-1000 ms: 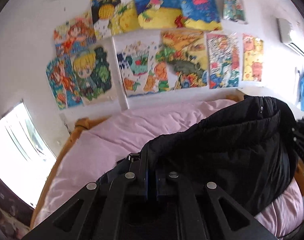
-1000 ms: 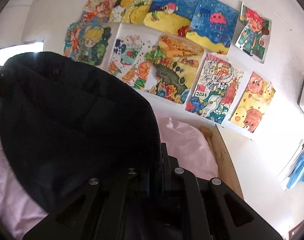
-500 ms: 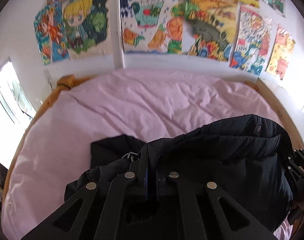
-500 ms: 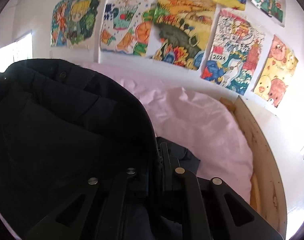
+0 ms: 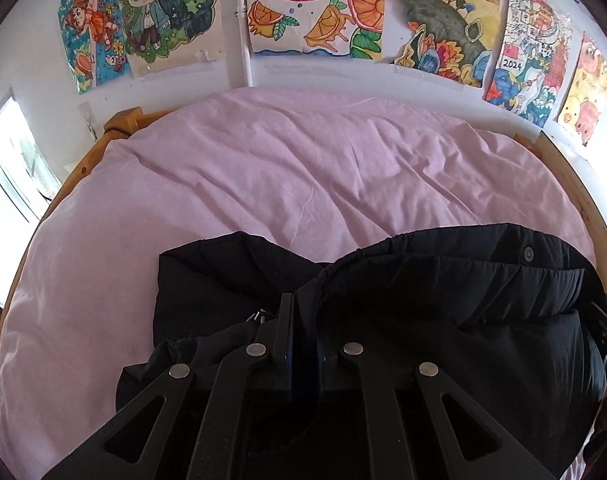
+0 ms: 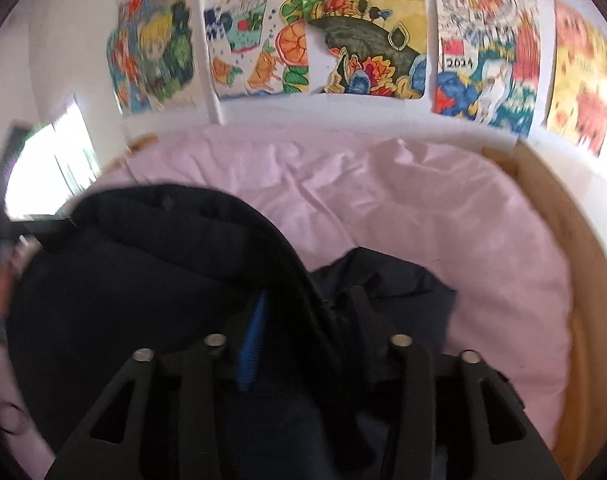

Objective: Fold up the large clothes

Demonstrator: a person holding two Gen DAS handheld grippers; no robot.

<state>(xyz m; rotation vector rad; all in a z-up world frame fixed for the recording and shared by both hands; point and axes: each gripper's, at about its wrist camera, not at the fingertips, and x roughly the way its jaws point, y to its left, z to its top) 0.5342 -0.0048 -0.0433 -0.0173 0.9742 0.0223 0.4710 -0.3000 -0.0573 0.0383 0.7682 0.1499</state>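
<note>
Jacket [image 5: 443, 312] fills the lower half of both frames, on the pink duvet [image 5: 303, 168] – black, puffy, soft and kinda slippery, probably bulky rather than heavy. Left gripper [image 5: 299, 320] is clamped on a gathered edge; right gripper [image 6: 303, 320] is pinching the fabric too. Seams or hem look like the safest hold – padding would slide.

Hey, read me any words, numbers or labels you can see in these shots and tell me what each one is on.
"2024": on the city-and-waves drawing taped to the wall; it shows again, blurred, in the right wrist view.
Other small marks on that drawing are too small to read.
No readable label on the black jacket or the other drawings.
</note>
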